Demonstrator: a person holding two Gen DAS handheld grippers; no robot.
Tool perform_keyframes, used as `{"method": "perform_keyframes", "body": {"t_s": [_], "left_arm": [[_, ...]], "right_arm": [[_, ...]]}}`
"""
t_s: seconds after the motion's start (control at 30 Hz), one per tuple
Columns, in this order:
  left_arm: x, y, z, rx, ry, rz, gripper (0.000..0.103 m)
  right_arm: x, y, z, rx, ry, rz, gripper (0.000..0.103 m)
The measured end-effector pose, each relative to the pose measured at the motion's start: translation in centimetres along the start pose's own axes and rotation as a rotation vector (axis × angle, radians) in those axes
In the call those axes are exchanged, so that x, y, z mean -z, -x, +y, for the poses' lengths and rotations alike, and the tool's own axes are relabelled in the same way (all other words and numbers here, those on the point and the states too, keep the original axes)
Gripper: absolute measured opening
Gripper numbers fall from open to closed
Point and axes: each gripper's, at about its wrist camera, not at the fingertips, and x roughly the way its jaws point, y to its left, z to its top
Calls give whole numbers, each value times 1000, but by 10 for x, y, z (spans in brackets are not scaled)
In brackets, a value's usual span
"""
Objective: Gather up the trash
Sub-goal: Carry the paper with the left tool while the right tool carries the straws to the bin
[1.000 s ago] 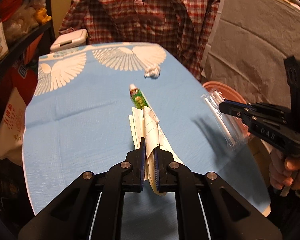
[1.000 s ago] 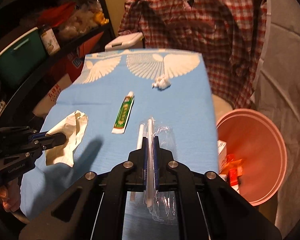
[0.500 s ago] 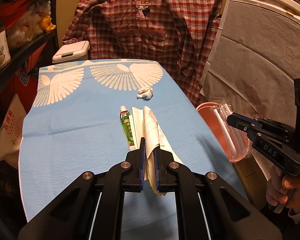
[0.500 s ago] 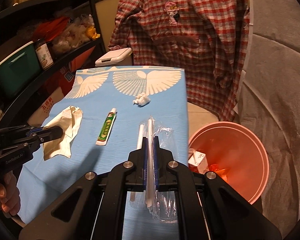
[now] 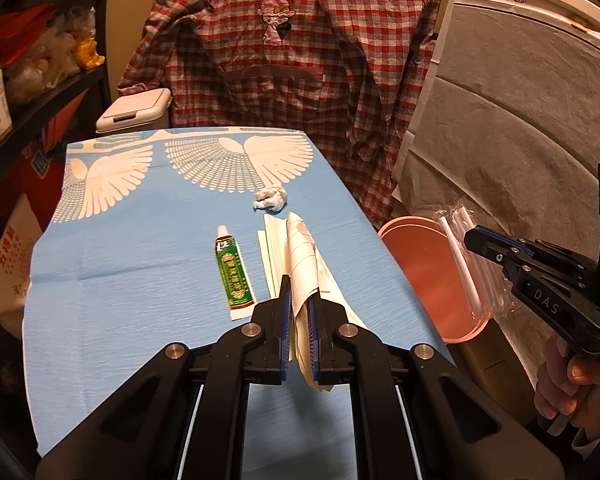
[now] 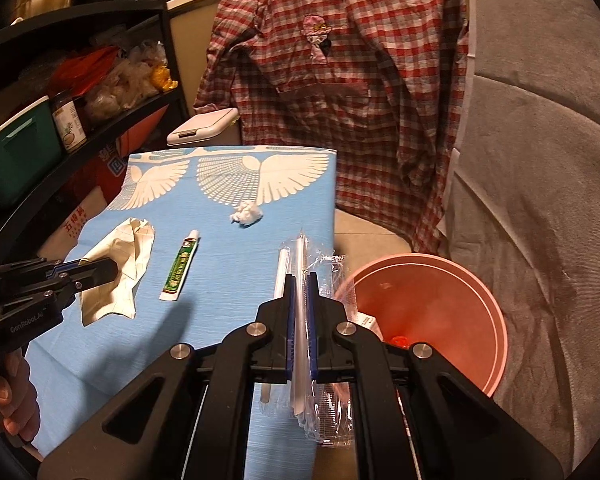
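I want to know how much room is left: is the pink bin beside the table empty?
Not empty. The right wrist view shows an orange-red scrap and a bit of white packaging inside the pink bin. How full it is, cannot tell: the gripper hides part.

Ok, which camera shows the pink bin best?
The right wrist view: the pink bin shows nearly its whole rim and some trash inside. The left wrist view catches only part of the pink bin, cut off by the table edge and the straw packet.
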Motion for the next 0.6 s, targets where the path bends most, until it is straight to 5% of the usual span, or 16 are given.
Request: {"method": "perform_keyframes", "body": {"t_s": [0.6], "left_arm": [[-18, -22, -43, 48, -10, -23, 7]], "right_arm": [[-4, 11, -42, 96, -29, -34, 6]]}}
